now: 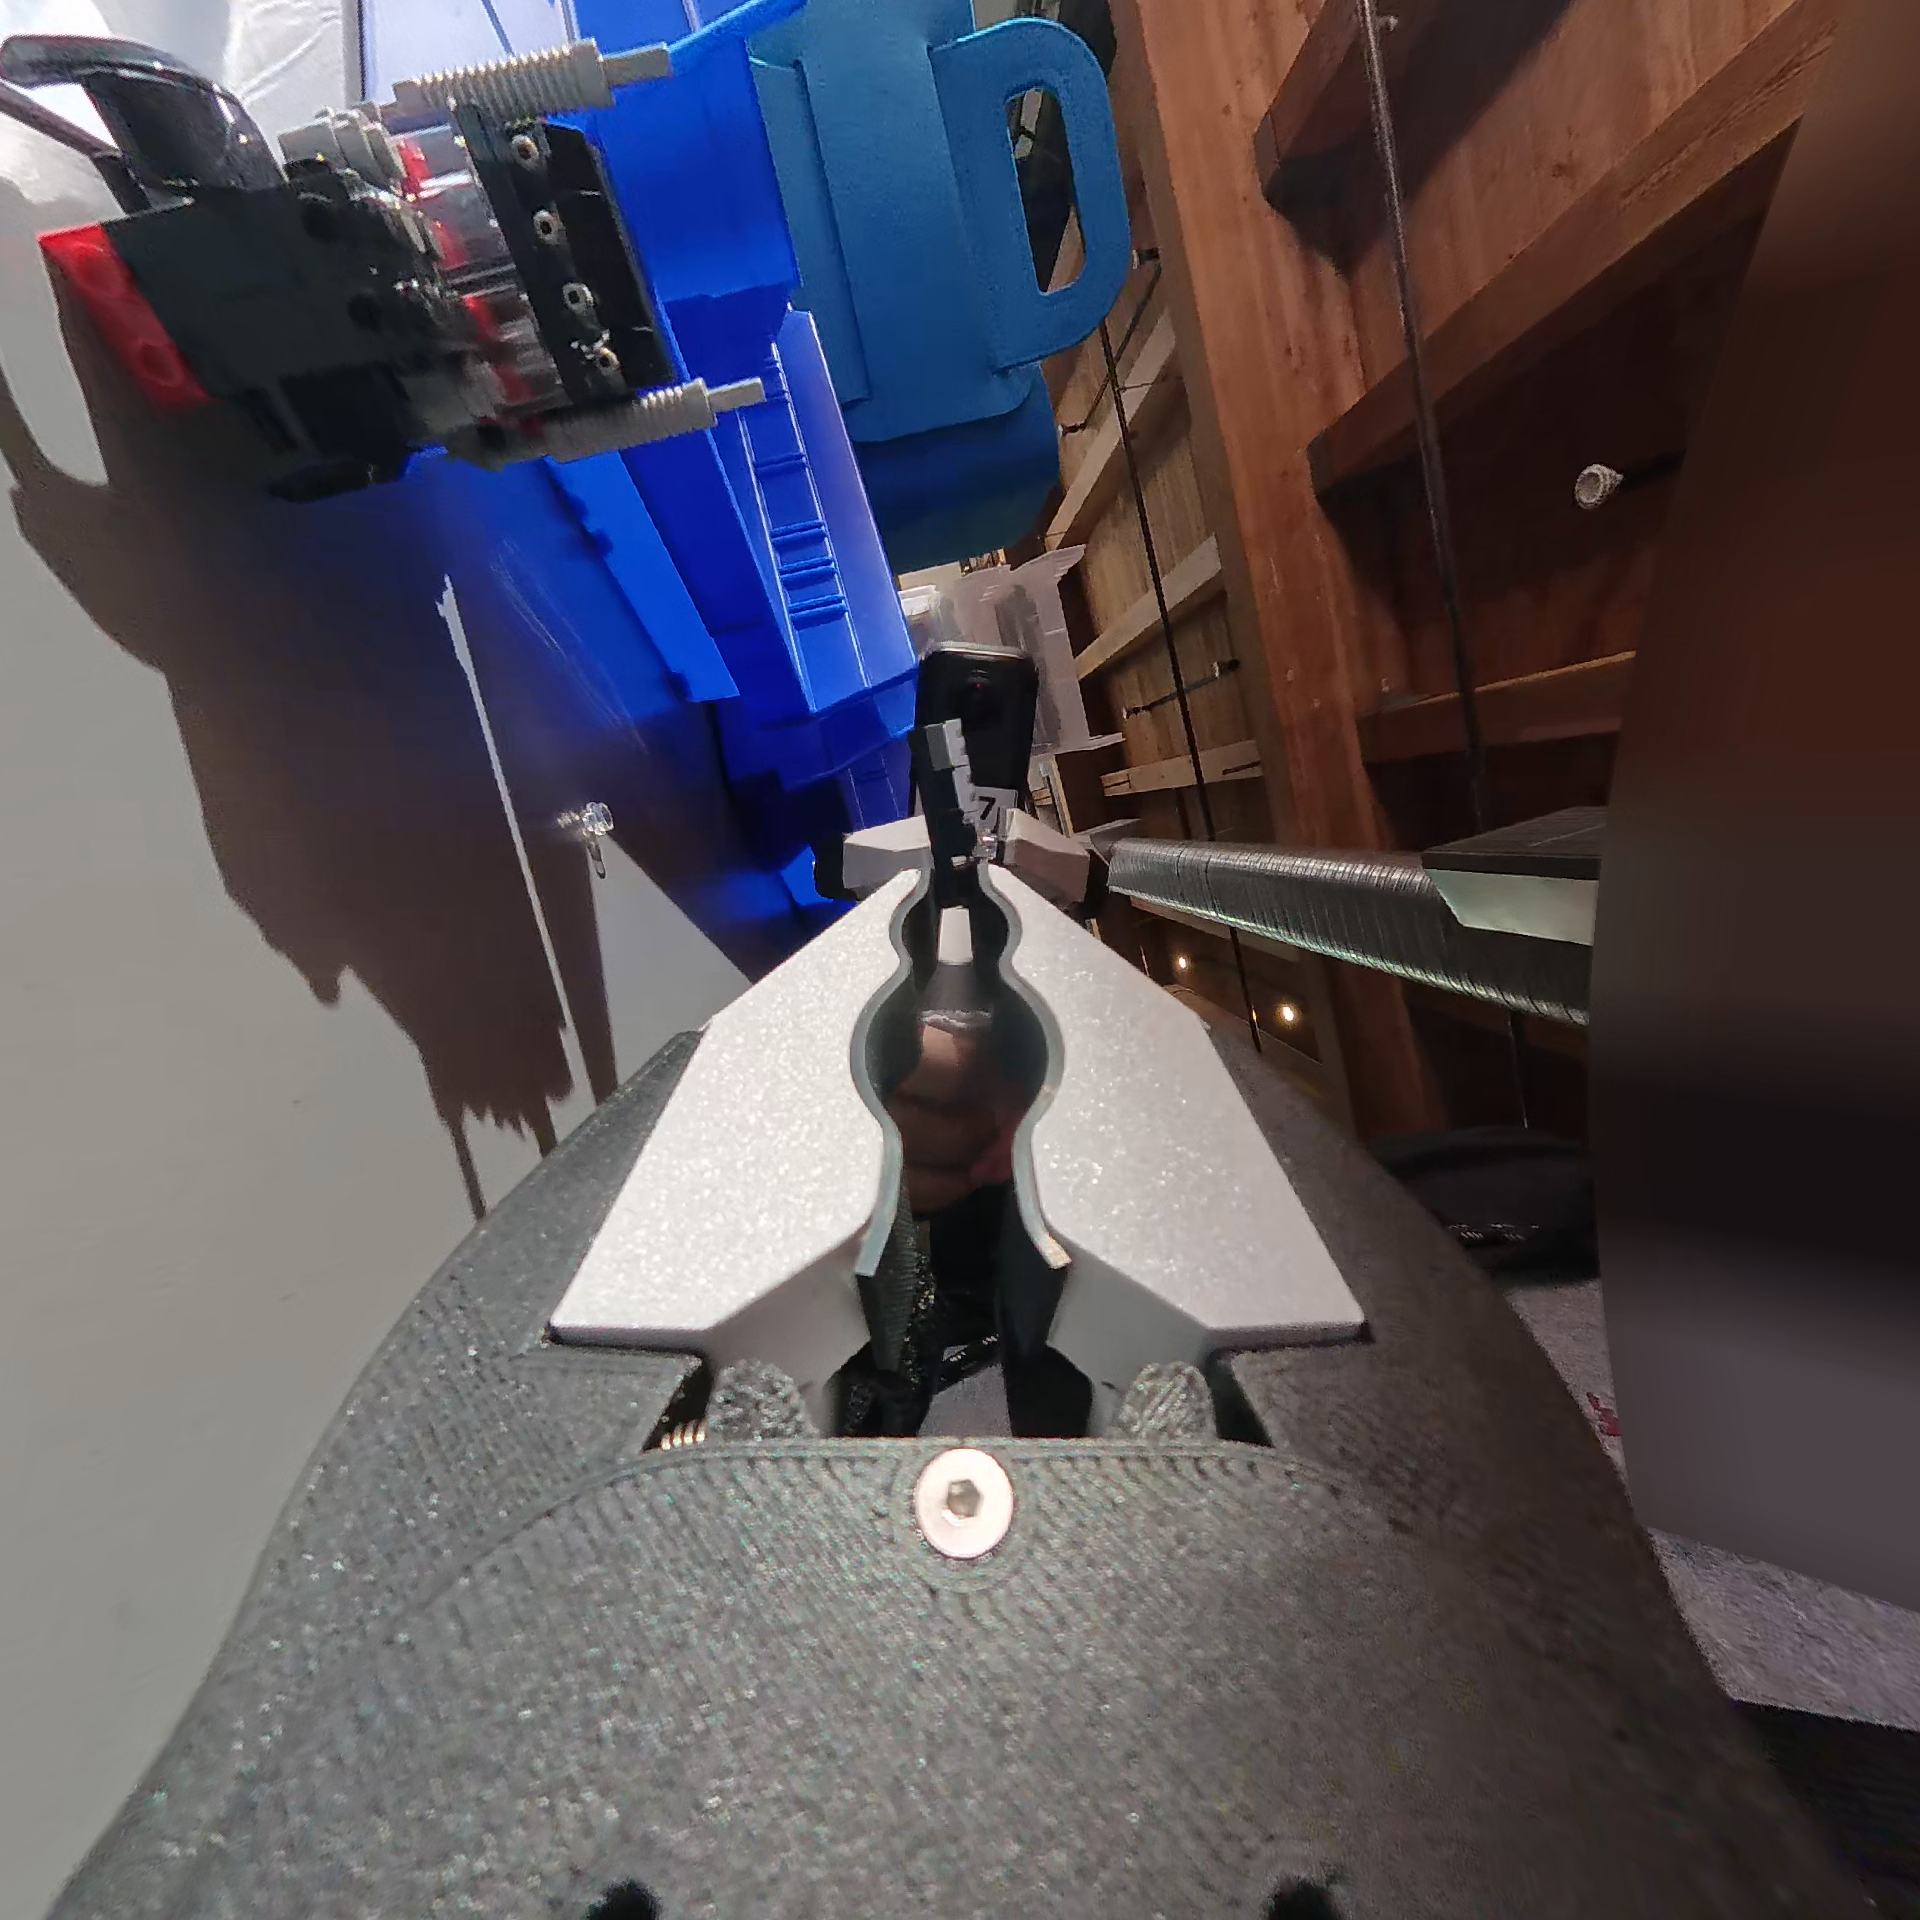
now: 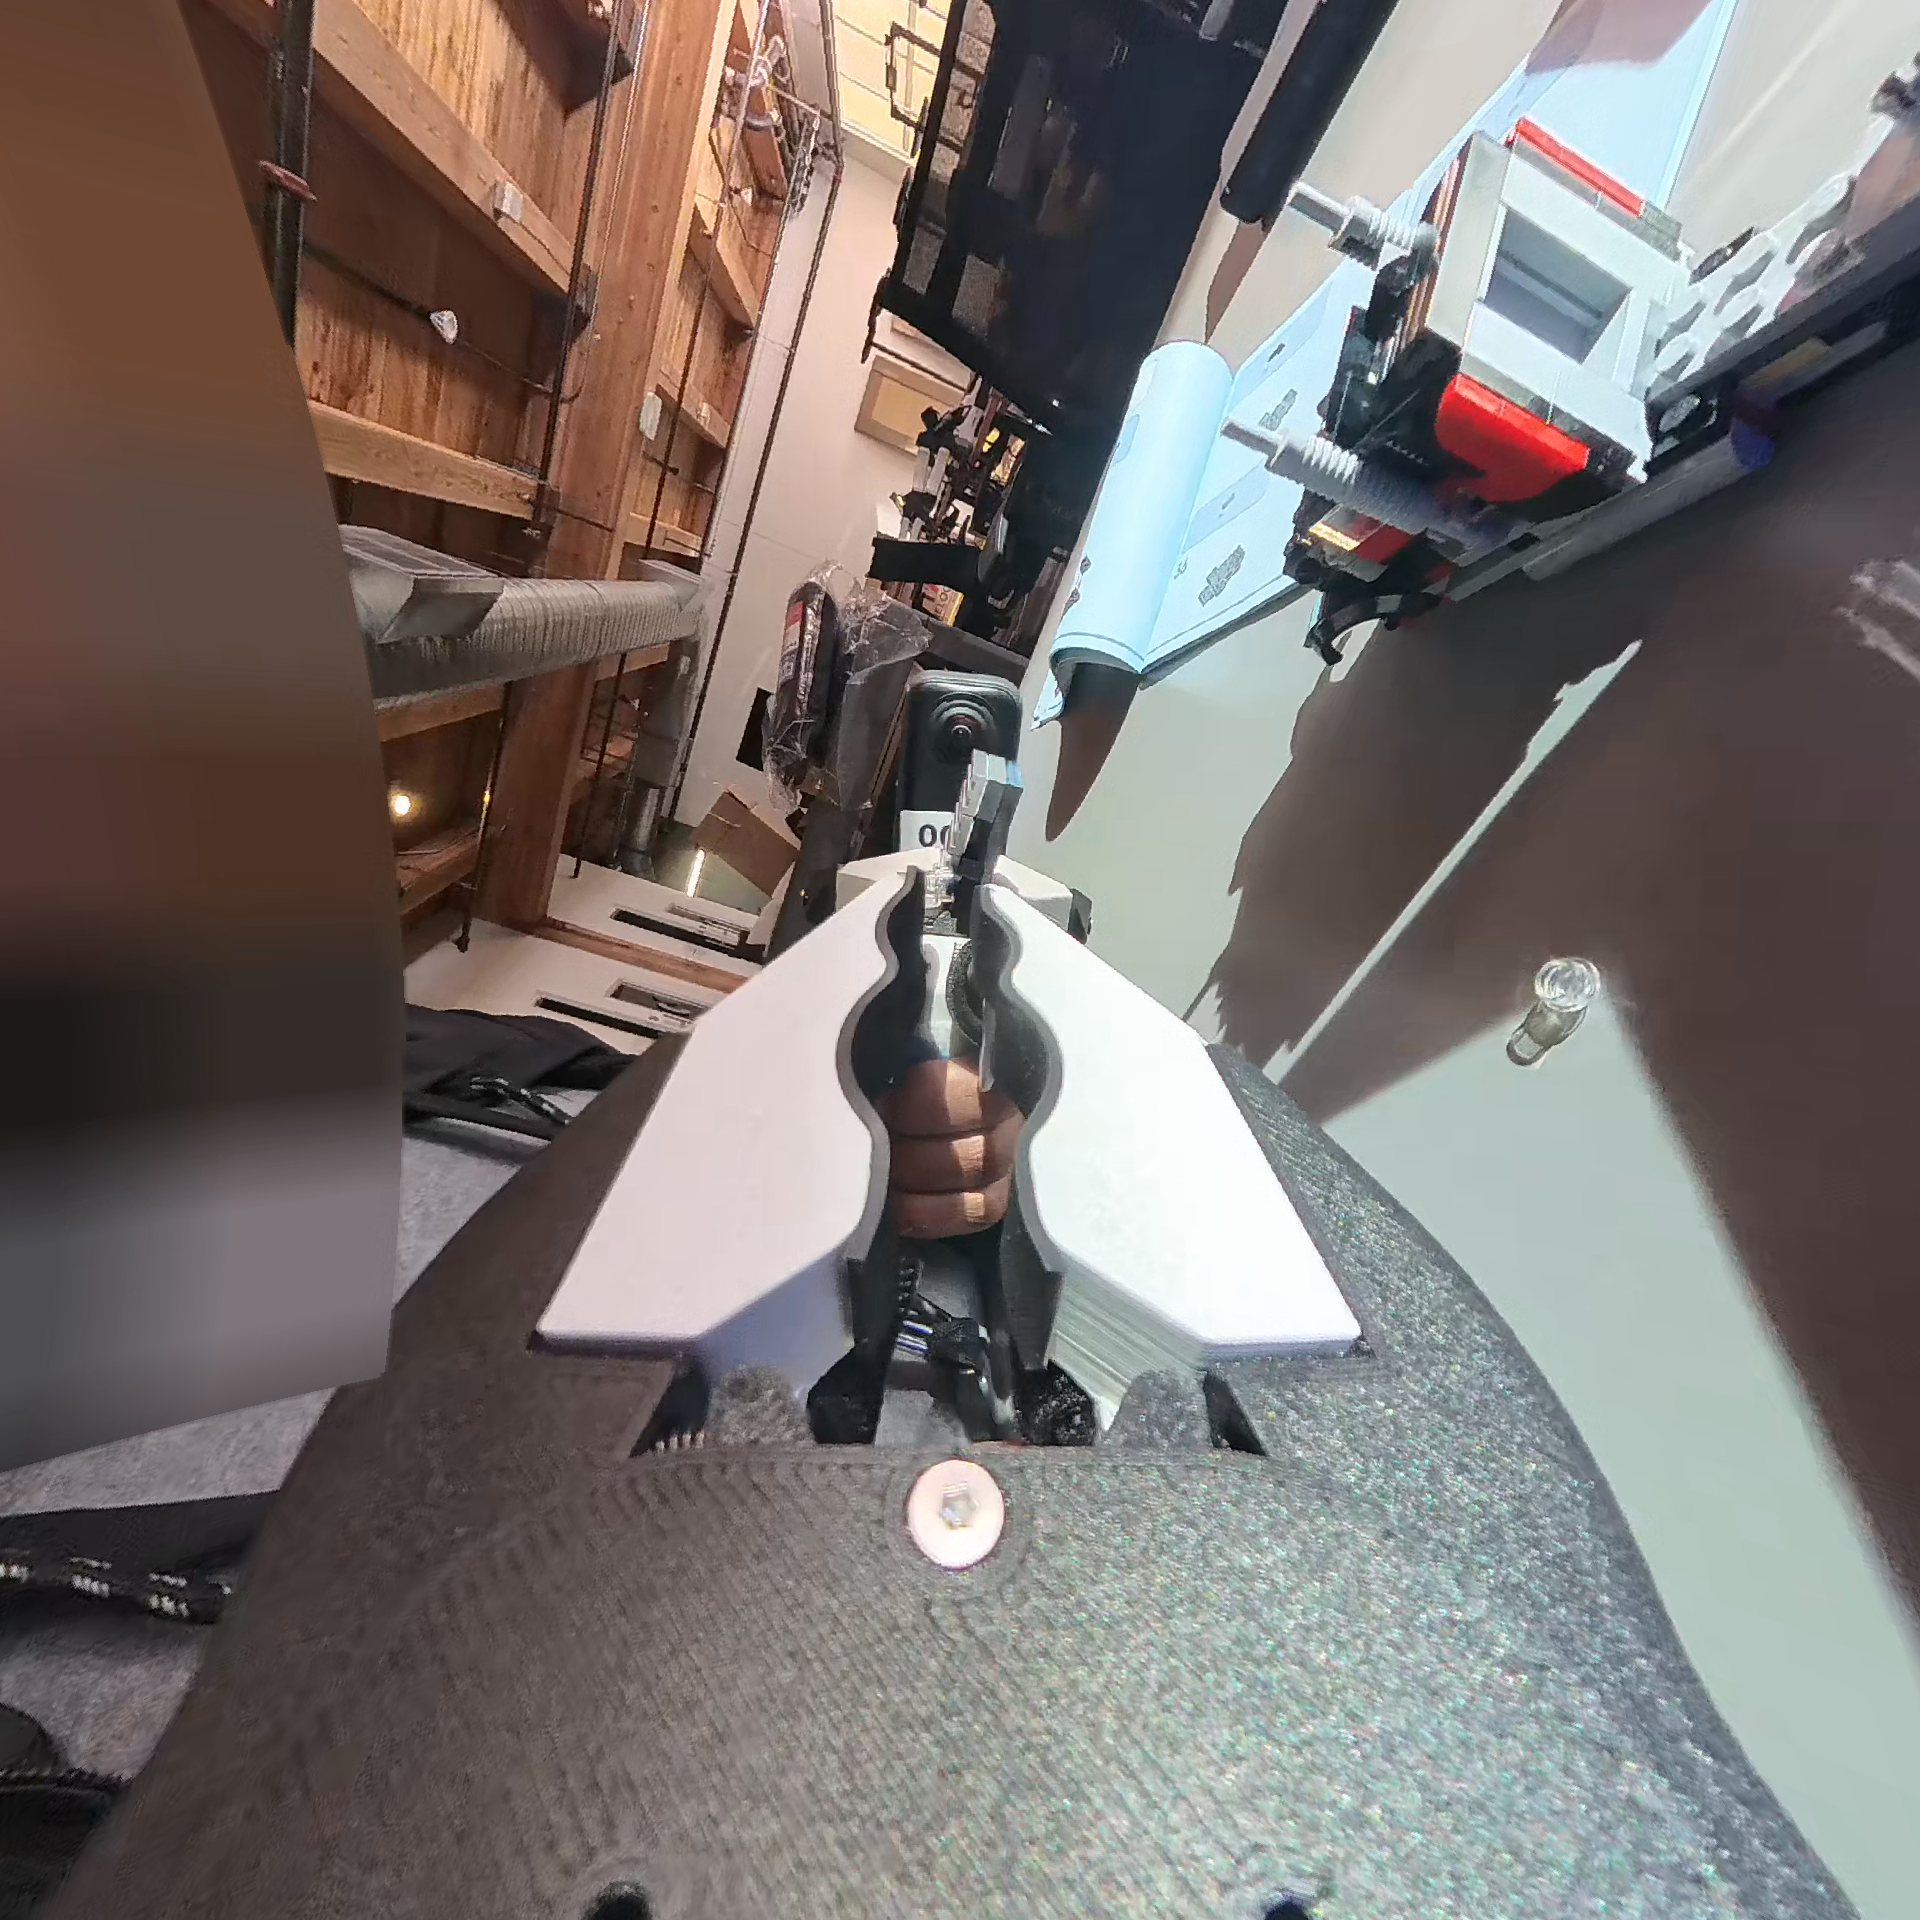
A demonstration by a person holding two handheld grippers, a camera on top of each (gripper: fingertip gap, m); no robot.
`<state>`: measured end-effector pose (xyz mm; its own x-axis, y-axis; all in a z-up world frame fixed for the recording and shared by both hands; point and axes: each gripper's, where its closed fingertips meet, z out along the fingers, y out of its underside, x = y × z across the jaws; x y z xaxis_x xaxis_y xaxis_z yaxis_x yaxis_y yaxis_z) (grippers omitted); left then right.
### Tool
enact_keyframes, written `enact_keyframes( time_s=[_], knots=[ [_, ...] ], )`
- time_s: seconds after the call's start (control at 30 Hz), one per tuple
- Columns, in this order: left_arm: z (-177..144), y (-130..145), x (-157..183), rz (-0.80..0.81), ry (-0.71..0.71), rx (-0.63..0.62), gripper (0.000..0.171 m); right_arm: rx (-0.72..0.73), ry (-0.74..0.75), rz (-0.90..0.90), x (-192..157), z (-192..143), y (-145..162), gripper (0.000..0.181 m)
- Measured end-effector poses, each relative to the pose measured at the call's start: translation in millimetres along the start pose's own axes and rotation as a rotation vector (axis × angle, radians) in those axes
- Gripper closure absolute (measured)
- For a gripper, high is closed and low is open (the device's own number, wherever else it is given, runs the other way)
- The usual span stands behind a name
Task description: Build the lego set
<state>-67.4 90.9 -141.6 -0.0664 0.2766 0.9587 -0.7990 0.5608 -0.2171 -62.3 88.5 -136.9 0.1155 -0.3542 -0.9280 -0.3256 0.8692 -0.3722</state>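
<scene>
The left gripper (image 1: 961,894) sits at the centre of the left wrist view, its two grey fingers nearly together and pinched on a small black-and-grey lego sub-assembly (image 1: 951,805) that sticks up past the tips. Facing it, tip to tip, the right gripper (image 2: 956,899) in the right wrist view is likewise clamped on the same small piece (image 2: 982,821); each view shows the other gripper's camera just behind the piece. A hand (image 2: 940,1153) shows through the gap between the right fingers.

The main lego model (image 1: 364,281), black, red and grey with two grey spring shocks, lies on the white table (image 1: 156,935) in the upper left of the left view, beside a blue bin (image 1: 727,468). In the right view the model (image 2: 1538,384) sits upper right, next to an open light-blue instruction booklet (image 2: 1174,499). A small clear lego piece (image 2: 1553,1008) lies alone on the table at right centre.
</scene>
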Motion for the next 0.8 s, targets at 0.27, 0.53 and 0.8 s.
enact_keyframes(
  time_s=[0.27, 0.53, 0.8],
  knots=[
    [0.1, 1.3, 3.0, 0.015, 0.014, -0.005, 0.165, 0.029, -0.032, 0.049, -3.5, -0.4, 0.4, 0.172],
    [0.5, 2.9, 7.3, 0.011, 0.046, -0.023, 0.165, 0.024, -0.029, -0.003, -6.7, -1.1, 0.9, 0.172],
    [-1.1, -0.1, 16.9, 0.053, 0.100, -0.077, 0.142, -0.077, 0.018, -0.263, -18.4, -1.5, 5.0, 0.172]
  ],
)
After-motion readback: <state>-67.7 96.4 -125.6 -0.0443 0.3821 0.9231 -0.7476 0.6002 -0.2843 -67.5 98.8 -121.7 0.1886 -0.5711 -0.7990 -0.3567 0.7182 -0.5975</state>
